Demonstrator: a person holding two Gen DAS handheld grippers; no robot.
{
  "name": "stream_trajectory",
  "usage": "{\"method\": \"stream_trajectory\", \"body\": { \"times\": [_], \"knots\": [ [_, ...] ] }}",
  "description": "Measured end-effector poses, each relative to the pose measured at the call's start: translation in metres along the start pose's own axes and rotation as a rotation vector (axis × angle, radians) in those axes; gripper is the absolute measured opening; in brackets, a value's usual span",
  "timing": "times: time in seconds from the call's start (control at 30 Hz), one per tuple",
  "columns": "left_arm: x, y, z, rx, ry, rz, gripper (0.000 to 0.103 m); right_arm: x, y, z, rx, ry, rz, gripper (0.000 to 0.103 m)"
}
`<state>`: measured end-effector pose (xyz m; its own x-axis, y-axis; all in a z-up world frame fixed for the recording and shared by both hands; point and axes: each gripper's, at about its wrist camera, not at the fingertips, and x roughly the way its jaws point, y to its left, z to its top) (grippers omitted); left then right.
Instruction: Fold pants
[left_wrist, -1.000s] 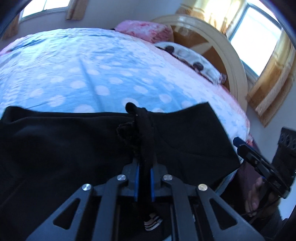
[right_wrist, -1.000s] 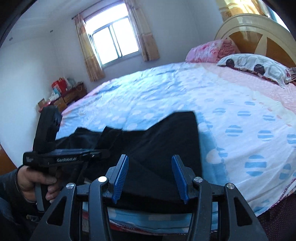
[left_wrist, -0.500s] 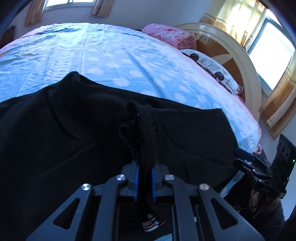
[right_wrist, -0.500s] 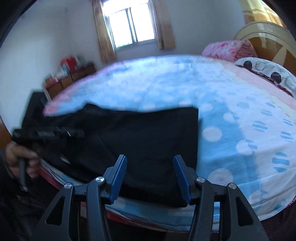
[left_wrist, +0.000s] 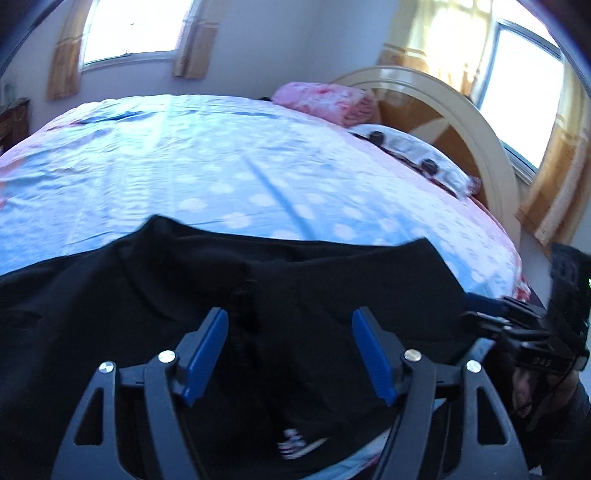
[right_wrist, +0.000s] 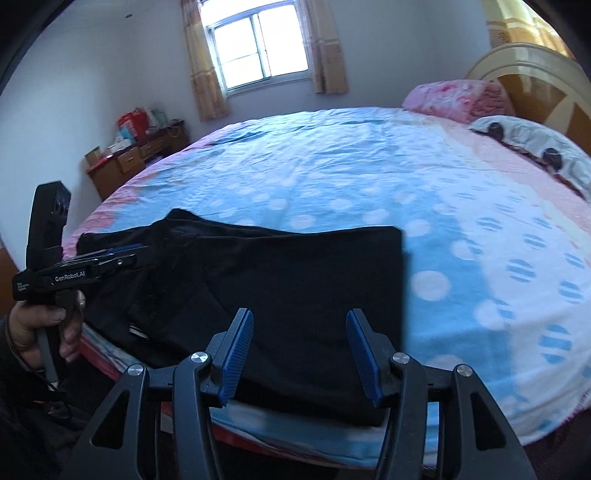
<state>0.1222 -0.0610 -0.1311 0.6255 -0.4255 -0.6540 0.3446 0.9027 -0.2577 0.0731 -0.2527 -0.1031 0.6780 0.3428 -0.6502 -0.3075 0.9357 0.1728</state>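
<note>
The black pants (right_wrist: 280, 280) lie folded on the near edge of the bed, a flat rectangle with looser folds at its left end. In the left wrist view the pants (left_wrist: 314, 295) spread below my left gripper (left_wrist: 290, 319), which is open and empty just above the cloth. My right gripper (right_wrist: 300, 318) is open and empty over the pants' near edge. The left gripper also shows in the right wrist view (right_wrist: 125, 254), at the pants' left end. The right gripper shows in the left wrist view (left_wrist: 484, 308), at the pants' right end.
The bed (right_wrist: 369, 166) has a blue and pink dotted sheet. A pink pillow (right_wrist: 454, 96) and a white pillow (right_wrist: 535, 144) lie by the headboard (right_wrist: 535, 74). A wooden dresser (right_wrist: 140, 155) stands at the far left wall under a window.
My left gripper has opened and let go of the bunched black cloth, which now lies flat on the pants. The right gripper stays open and has shifted slightly over the pants.
</note>
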Motion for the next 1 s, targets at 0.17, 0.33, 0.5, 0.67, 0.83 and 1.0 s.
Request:
{"method": "stream_trajectory", "body": {
  "times": [0.17, 0.33, 0.5, 0.67, 0.83, 1.0],
  "knots": [
    [0.007, -0.018, -0.004, 0.057, 0.009, -0.079, 0.073, 0.028, -0.007, -0.014, 0.032, 0.144, 0.009, 0.055],
    [0.025, -0.022, -0.013, 0.078, 0.066, -0.065, 0.073, 0.026, -0.005, -0.012, 0.017, 0.146, 0.017, 0.055],
    [0.034, -0.021, -0.019, 0.128, 0.087, -0.063, 0.074, 0.019, -0.015, 0.016, 0.089, 0.097, 0.059, 0.056],
    [-0.002, -0.008, -0.01, 0.103, 0.001, -0.067, 0.076, 0.04, -0.038, 0.035, 0.206, 0.178, -0.016, 0.059],
    [-0.028, 0.037, 0.001, 0.071, -0.073, 0.174, 0.1, 0.042, -0.003, 0.069, 0.159, 0.116, 0.116, 0.059],
    [-0.038, 0.094, 0.005, 0.012, -0.047, 0.382, 0.1, 0.095, 0.058, 0.107, 0.113, 0.159, 0.327, 0.059]
  ]
}}
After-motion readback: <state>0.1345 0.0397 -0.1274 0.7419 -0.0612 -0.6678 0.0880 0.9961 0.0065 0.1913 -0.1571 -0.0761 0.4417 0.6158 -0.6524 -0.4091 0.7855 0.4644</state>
